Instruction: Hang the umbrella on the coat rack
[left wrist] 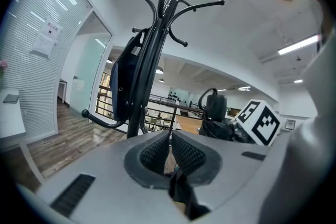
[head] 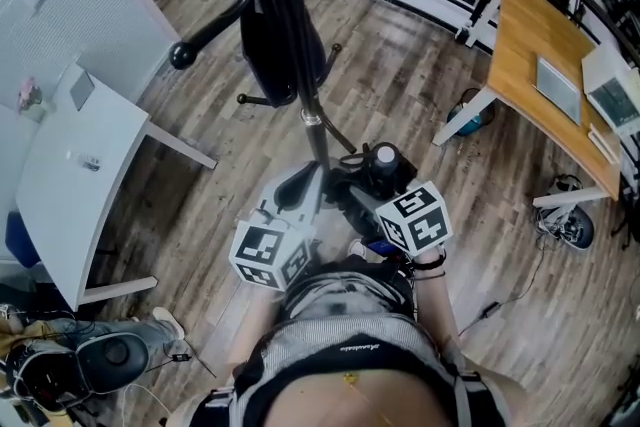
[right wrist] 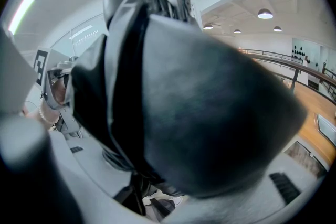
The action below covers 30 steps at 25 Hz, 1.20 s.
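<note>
Umbrella (right wrist: 210, 113), folded, sits pinched between the right gripper (head: 358, 181) jaws; the left gripper (left wrist: 170, 136) jaws are pressed together.

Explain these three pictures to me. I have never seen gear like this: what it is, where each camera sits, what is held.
No robot here: a person holds a tool ending in a two-jaw claw in each hand. The picture from above comes from a camera on the person's head; the other two come from cameras riding on each tool, looking along its jaws. The left claw is shut, on nothing I can identify. The right claw holds a folded dark umbrella, which fills its view. Ahead, a black coat rack stands on the wood floor, with what looks like a dark bag hanging on it.
</note>
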Available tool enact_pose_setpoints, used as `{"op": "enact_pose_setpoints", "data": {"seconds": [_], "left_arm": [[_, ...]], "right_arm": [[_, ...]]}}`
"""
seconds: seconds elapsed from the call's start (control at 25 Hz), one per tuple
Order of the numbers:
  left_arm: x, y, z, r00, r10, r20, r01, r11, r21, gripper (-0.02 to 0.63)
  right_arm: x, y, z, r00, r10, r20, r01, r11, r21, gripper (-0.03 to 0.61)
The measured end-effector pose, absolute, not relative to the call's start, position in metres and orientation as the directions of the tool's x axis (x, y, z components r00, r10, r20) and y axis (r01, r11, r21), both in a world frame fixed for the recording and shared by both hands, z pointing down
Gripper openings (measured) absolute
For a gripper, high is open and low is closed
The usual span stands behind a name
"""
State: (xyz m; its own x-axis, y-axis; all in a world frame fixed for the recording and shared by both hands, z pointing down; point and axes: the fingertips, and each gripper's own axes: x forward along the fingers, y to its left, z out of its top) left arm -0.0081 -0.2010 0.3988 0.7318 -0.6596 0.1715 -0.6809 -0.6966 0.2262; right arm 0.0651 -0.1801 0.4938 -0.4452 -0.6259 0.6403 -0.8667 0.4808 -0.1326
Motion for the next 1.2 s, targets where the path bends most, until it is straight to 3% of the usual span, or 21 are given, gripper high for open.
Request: {"op": "enact_pose_setpoints", "data": {"seconds": [1.2], "left_arm": [[-0.019, -0.194, 0.411, 0.709, -0.673, 0.212, -0.705, -0.671, 0.230, 0.015]], "right_arm": [[0.063, -0.181, 0.519, -0.447, -0.578, 0.683, -0.857, 0.495, -0.142, 0.267]]}}
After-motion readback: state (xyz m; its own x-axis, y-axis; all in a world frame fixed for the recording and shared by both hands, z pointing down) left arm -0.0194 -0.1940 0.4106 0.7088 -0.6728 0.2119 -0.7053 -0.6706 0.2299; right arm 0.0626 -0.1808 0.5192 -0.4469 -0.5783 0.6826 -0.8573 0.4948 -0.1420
